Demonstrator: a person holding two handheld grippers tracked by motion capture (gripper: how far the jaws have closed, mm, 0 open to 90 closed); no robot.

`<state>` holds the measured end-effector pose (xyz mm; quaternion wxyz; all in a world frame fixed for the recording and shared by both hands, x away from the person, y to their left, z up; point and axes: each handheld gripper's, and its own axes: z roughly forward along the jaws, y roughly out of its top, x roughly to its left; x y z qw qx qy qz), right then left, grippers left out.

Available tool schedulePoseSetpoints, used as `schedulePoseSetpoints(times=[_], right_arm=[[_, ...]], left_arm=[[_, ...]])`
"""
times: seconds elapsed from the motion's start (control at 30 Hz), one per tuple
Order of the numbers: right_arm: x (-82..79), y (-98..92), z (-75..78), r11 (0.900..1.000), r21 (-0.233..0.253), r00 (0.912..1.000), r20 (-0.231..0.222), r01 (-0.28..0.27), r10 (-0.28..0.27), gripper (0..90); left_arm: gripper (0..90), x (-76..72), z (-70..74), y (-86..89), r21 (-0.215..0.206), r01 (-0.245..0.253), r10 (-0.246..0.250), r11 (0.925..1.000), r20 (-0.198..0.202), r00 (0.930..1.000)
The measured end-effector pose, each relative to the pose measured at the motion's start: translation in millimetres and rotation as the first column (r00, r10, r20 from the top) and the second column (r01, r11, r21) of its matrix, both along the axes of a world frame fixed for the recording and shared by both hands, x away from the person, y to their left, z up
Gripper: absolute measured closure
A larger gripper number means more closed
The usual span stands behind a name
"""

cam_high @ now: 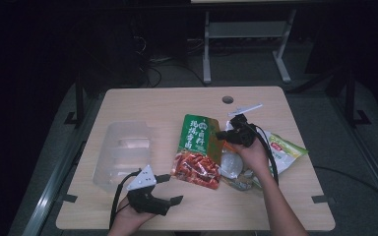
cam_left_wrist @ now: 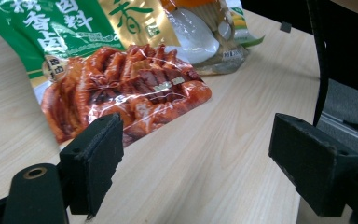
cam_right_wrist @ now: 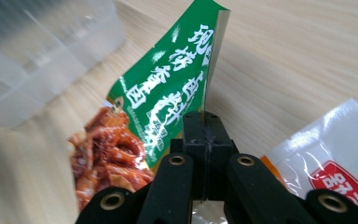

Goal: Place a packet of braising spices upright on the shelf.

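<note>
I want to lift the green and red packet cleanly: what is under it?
The green and red packet lies on the table, its right edge overlapping a clear-wrapped pack. Whatever lies beneath its middle is covered.

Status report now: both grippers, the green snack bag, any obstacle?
Right hand-held gripper shut on green snack bag edge. Left hand-held gripper open, short of bag's red end. Other packets touch the bag's right side; clear container apart, left.

Right gripper [cam_high: 225, 133] fingers pinched together, left gripper [cam_high: 173, 189] fingers spread.
</note>
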<state>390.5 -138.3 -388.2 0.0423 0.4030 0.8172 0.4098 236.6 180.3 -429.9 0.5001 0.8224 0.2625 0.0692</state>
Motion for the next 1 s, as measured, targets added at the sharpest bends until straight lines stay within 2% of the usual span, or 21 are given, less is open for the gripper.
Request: schedulePoseSetpoints(times=[0.1,0.13,0.17,0.2,0.3,0.33,0.5,0.53,0.57,0.6,0.67,0.73,0.77,0.83,0.87,0.9,0.93,1.0], right_arm=[[-4.5,-0.8,5.5,1.0,0.016,0.9999,0.011,-0.006,0.006,89.8],[-9.4,-3.5,10.6,0.999,0.03,0.9989,0.039,-0.027,0.026,89.8],[-9.4,-3.5,10.6,0.999,0.03,0.9989,0.039,-0.027,0.026,89.8],[-14.5,-6.2,15.6,0.998,0.043,0.9971,0.066,-0.041,0.038,89.8],[-19.8,-7.9,20.6,0.998,0.042,0.9952,0.084,-0.054,0.05,89.9],[-26.1,-9.7,25.9,0.997,0.044,0.9926,0.102,-0.07,0.065,89.9],[-37.1,-12.8,34.3,0.994,0.045,0.9863,0.137,-0.099,0.092,89.8],[-43.7,-14.3,38.6,0.992,0.054,0.9821,0.155,-0.116,0.107,89.9],[-43.7,-14.3,38.6,0.992,0.054,0.9821,0.155,-0.116,0.107,89.9],[-51.1,-15.5,43.1,0.99,0.057,0.9773,0.176,-0.131,0.119,89.9],[-53.1,-15.8,44.2,0.989,0.053,0.9747,0.184,-0.139,0.127,89.9],[-58.3,-17.6,45.8,0.988,0.039,0.9701,0.199,-0.149,0.139,89.9],[-58.3,-17.6,45.8,0.988,0.039,0.9701,0.199,-0.149,0.139,89.9],[-59.7,-20.2,45.1,0.986,0.047,0.967,0.209,-0.159,0.145,89.9],[-61.0,-23.1,43.5,0.984,0.064,0.9655,0.214,-0.166,0.149,89.9],[-61.0,-23.1,43.5,0.984,0.064,0.9655,0.214,-0.166,0.149,89.9],[-61.9,-25.5,41.1,0.983,0.067,0.9634,0.221,-0.17,0.151,89.8],[-61.4,-26.7,39.5,0.982,0.075,0.9635,0.22,-0.172,0.152,89.9]], left_arm=[[17.4,1.5,1.2,-0.7,0.004,0.001,-0.001,1.0,0.0,1.0],[17.3,2.7,1.5,-1.9,0.012,0.003,-0.003,0.9999,0.002,1.0],[17.3,2.7,1.5,-1.9,0.012,0.003,-0.003,0.9999,0.002,1.0],[17.3,4.6,1.3,-4.4,0.008,0.001,-0.001,1.0,-0.007,1.0],[17.3,7.0,1.3,-7.4,0.007,-0.002,0.002,1.0,-0.012,0.9999],[17.3,9.4,1.5,-10.3,0.009,-0.007,0.007,0.9999,-0.018,0.9998],[16.9,14.3,1.5,-17.7,0.005,-0.02,0.02,0.9998,-0.024,0.9995],[17.0,15.5,1.1,-19.6,0.002,-0.02,0.02,0.9998,-0.029,0.9994],[17.0,17.6,0.8,-21.2,0.01,-0.027,0.027,0.9996,-0.028,0.9992],[17.0,20.8,0.3,-23.3,0.01,-0.03,0.031,0.9995,-0.037,0.9989],[16.9,26.8,-1.2,-27.5,0.009,-0.043,0.044,0.999,-0.04,0.9982],[17.0,36.8,-3.9,-33.1,0.036,-0.059,0.06,0.9976,-0.038,0.9975],[17.1,36.8,-3.9,-33.1,0.036,-0.059,0.06,0.9976,-0.038,0.9975],[17.3,44.3,-6.8,-37.4,0.045,-0.078,0.08,0.9959,-0.043,0.9959],[18.2,51.7,-9.8,-41.7,0.047,-0.092,0.095,0.9947,-0.064,0.9935],[20.0,51.7,-9.8,-41.7,0.047,-0.092,0.095,0.9947,-0.064,0.9935],[21.7,58.3,-10.4,-46.0,0.078,-0.118,0.123,0.99,-0.072,0.9897],[21.9,62.8,-10.7,-48.8,0.065,-0.13,0.135,0.9894,-0.083,0.9874]])
